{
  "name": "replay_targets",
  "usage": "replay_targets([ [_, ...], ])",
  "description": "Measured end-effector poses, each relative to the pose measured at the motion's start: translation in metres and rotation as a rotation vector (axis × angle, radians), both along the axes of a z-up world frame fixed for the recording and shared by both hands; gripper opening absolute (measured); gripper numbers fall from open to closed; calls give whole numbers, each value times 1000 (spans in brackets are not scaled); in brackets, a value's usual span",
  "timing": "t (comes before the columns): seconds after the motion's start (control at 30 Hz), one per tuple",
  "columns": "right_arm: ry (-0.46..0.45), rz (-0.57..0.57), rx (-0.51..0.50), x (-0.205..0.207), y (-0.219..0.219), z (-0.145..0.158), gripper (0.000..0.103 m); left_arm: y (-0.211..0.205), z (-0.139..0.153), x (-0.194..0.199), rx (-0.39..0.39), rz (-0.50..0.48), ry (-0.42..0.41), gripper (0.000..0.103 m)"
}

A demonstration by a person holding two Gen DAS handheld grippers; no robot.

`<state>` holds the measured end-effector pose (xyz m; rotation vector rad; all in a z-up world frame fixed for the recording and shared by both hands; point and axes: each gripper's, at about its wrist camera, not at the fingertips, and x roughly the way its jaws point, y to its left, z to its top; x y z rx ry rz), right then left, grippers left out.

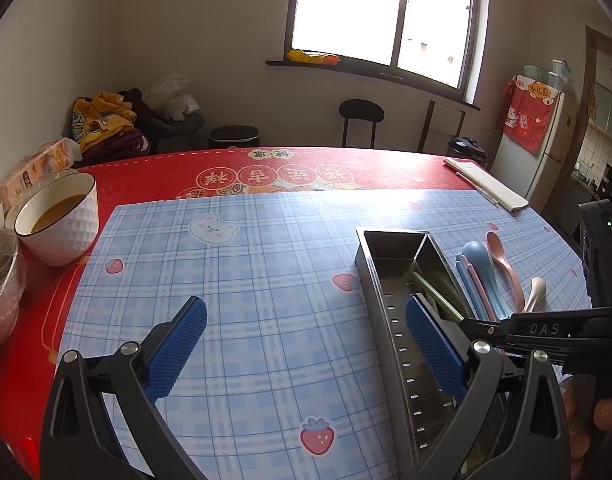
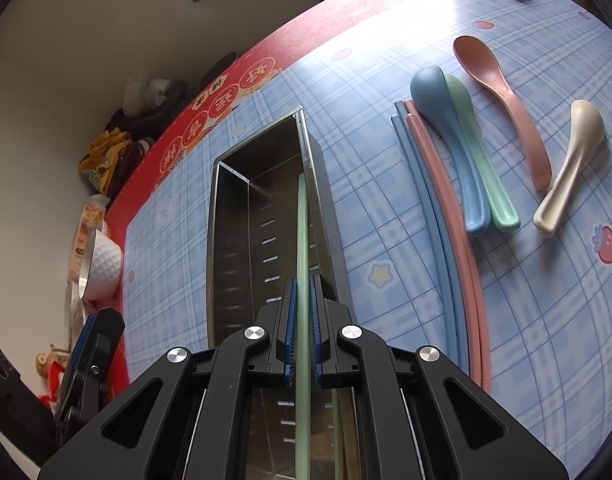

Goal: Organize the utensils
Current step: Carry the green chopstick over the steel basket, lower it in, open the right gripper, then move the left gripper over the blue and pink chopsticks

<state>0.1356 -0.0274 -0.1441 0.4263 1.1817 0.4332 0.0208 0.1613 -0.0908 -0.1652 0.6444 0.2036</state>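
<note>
A grey metal utensil holder (image 2: 234, 216) lies on its side on the blue checked mat, also in the left wrist view (image 1: 390, 264). My right gripper (image 2: 303, 300) is shut on a green chopstick (image 2: 302, 240) that reaches into the holder's right compartment; it shows in the left wrist view (image 1: 434, 294). Blue chopsticks (image 2: 434, 216), pink chopsticks (image 2: 450, 208), a blue spoon (image 2: 446, 120), a green spoon (image 2: 482, 168), a pink spoon (image 2: 502, 88) and a beige spoon (image 2: 570, 160) lie right of the holder. My left gripper (image 1: 306, 332) is open and empty above the mat, left of the holder.
A white bowl (image 1: 62, 220) with brown liquid stands at the table's left edge beside snack packs (image 1: 34, 168). A cream case (image 1: 486, 184) lies at the far right corner. A red cloth (image 1: 266, 168) covers the table under the mat.
</note>
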Motion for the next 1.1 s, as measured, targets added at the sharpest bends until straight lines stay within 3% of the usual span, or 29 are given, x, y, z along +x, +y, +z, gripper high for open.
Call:
replay_targets([
  [0.4, 3, 6, 1, -1, -1, 1, 8, 0, -1, 0, 0, 1, 4, 97],
  [0.6, -116, 18, -67, -7, -9, 21, 10, -1, -4, 0, 1, 3, 8, 97],
  [0.67, -164, 23, -89, -8, -14, 27, 19, -1, -4, 0, 1, 3, 8, 97],
  [0.73, -219, 28, -102, -9, -21, 33, 48, -1, -4, 0, 2, 2, 8, 97],
  [0.77, -258, 43, -108, -11, -23, 37, 55, -1, -5, 0, 2, 2, 8, 97],
  [0.9, -385, 111, -176, -18, -35, 40, 64, -3, -4, 0, 2, -9, -2, 97],
  [1.1, -401, 70, -158, -14, -89, 26, 72, -9, 1, -2, -6, -42, -34, 97],
])
